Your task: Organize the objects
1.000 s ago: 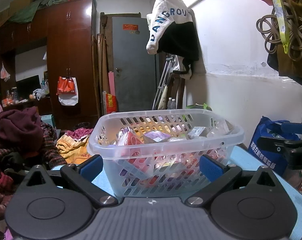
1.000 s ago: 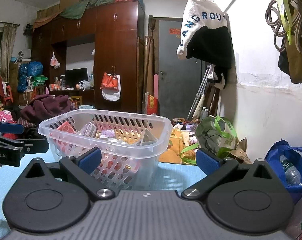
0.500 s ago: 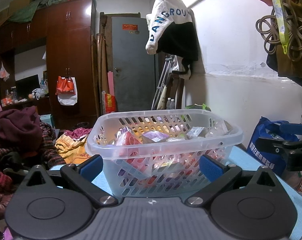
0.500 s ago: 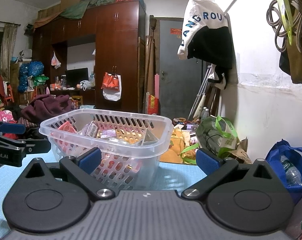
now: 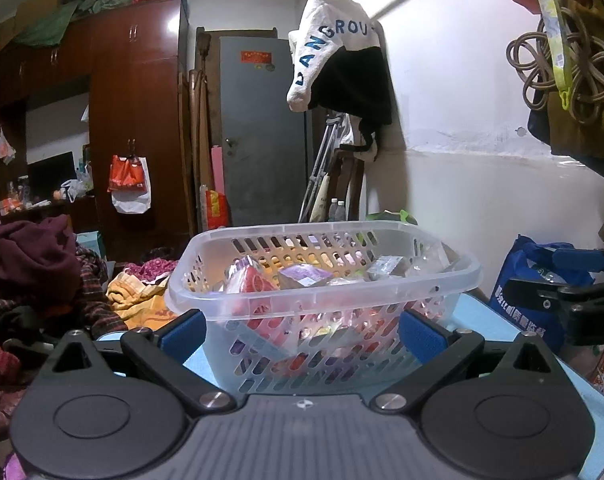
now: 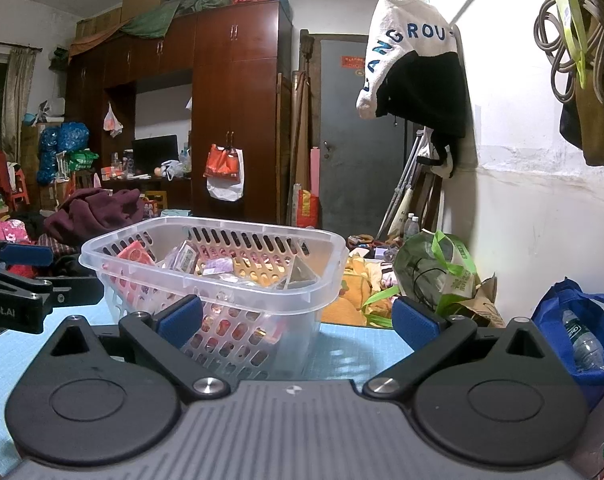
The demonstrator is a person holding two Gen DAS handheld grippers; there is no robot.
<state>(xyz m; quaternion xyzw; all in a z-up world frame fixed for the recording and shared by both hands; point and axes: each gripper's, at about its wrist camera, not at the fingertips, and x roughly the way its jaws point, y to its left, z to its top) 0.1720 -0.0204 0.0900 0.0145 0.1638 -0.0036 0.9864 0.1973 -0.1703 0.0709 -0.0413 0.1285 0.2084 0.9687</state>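
Note:
A clear plastic basket [image 5: 206,292] with slotted walls stands on a light blue table [image 5: 477,316]. It holds several small packets, red, purple and silver. My left gripper [image 5: 302,330] is open and empty, its blue pads level with the basket's near wall on either side. My right gripper [image 6: 298,318] is open and empty, a little to the right of the basket [image 6: 325,276]. Each gripper shows at the edge of the other's view, the right one [image 5: 561,292] and the left one [image 6: 22,280].
A white wall runs along the right. A blue bag [image 6: 581,320] and a green bag [image 6: 433,276] sit beyond the table's right edge. Piled clothes [image 5: 26,272] lie to the left. A dark wardrobe [image 6: 230,112] and a grey door [image 5: 262,128] stand behind.
Both views have shifted very slightly. The basket and both grippers stay as they were, open and empty.

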